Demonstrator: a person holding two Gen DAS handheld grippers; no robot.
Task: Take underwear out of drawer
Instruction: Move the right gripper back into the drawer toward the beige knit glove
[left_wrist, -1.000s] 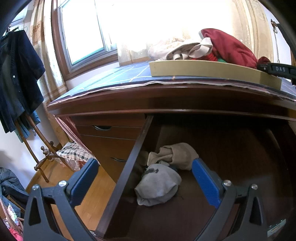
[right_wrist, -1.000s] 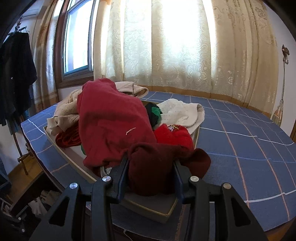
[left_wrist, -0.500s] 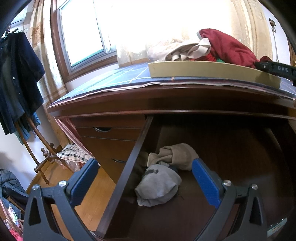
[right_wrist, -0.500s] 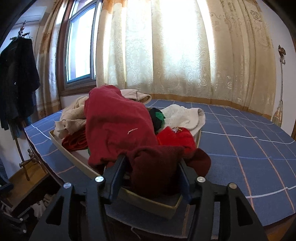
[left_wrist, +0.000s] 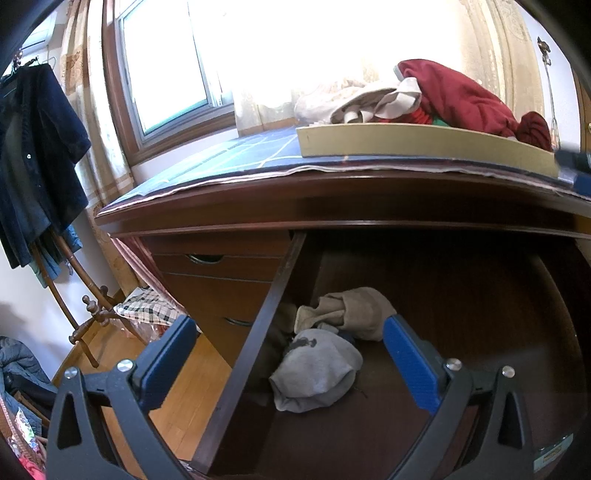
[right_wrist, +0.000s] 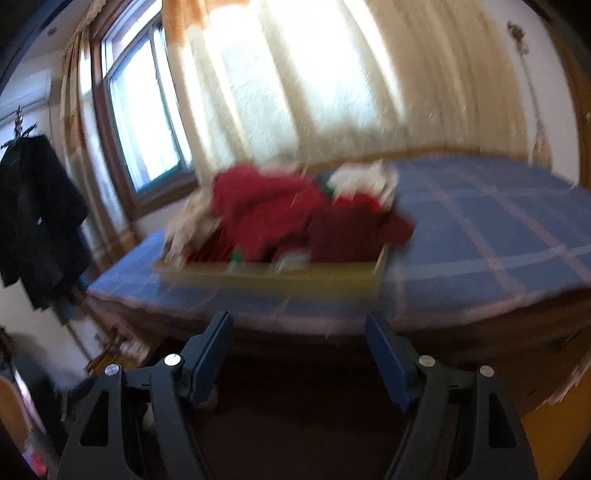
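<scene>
With jaws spread, right tool (right_wrist: 299, 328) faces desk edge (right_wrist: 461, 314).

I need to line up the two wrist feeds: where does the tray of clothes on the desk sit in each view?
Left wrist: the tray is at upper right, seen edge-on from below, above the open drawer.
Right wrist: the tray is at centre, blurred, ahead of the open right gripper.
Shared landmark: the dark red garment heaped in the tray.
</scene>
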